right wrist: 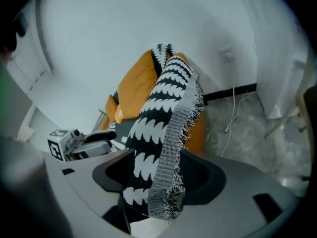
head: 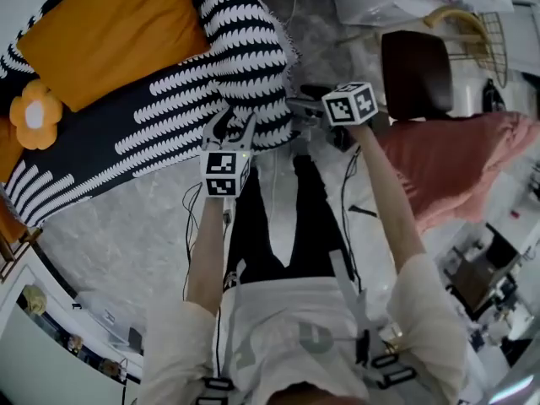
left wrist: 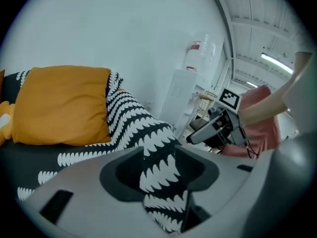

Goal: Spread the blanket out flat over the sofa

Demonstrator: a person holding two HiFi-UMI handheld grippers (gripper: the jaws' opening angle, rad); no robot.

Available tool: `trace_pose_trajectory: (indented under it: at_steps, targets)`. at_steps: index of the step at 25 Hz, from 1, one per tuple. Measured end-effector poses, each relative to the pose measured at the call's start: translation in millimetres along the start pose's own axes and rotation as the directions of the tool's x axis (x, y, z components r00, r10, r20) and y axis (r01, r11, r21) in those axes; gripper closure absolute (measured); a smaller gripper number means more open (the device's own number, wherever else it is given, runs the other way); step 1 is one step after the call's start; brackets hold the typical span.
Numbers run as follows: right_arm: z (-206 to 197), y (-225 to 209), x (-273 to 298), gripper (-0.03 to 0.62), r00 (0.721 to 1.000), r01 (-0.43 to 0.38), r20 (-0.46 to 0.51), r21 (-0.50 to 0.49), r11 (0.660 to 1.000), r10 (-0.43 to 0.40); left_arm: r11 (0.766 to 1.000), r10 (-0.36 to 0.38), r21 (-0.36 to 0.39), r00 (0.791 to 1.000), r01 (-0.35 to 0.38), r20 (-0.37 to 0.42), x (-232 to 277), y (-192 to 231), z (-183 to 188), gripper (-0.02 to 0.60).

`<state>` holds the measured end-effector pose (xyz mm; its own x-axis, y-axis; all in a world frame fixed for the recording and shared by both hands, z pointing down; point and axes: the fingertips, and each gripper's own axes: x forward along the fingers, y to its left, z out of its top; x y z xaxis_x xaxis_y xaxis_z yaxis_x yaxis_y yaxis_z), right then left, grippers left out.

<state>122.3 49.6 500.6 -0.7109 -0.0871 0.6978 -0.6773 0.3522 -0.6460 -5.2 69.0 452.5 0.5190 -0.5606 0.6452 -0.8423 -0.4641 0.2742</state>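
A black-and-white patterned blanket [head: 169, 116] lies over the sofa, under an orange cushion [head: 110, 32]. Its near edge hangs over the sofa arm. My left gripper [head: 234, 129] is at that edge. In the left gripper view a taut strip of blanket [left wrist: 158, 167] runs between the jaws, which are shut on it. My right gripper [head: 299, 106] is just to its right, at the blanket's fringed end. In the right gripper view the fringed corner [right wrist: 166, 182] rests loosely between wide-open jaws, not pinched.
A flower-shaped cushion [head: 34, 112] lies at the sofa's left. A dark chair [head: 418, 74] and a pink cloth [head: 456, 163] stand to the right. Cables [head: 359, 209] trail over the marble floor by the person's legs. A white unit [left wrist: 185, 90] stands past the sofa arm.
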Motion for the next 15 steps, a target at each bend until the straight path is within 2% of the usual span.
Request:
trace_pose_trajectory:
  at_steps: [2, 7, 13, 15]
  targets:
    - [3, -4, 4, 0.324, 0.996, -0.091, -0.014, 0.07, 0.993, 0.092, 1.0, 0.017, 0.017, 1.0, -0.017, -0.011, 9, 0, 2, 0.387]
    - [-5, -17, 24, 0.303, 0.973, -0.193, -0.113, 0.089, 0.977, 0.202, 0.997, 0.072, -0.018, 0.997, -0.071, 0.022, 28, 0, 8, 0.387]
    - [-17, -5, 34, 0.296, 0.905, -0.365, -0.151, 0.206, 0.908, 0.398, 0.987, 0.115, -0.112, 0.993, -0.112, 0.022, 31, -1, 5, 0.387]
    - [-13, 4, 33, 0.296, 0.86, -0.444, -0.156, 0.239, 0.864, 0.485, 0.986, 0.12, -0.121, 0.992, -0.116, 0.024, 34, 1, 9, 0.387]
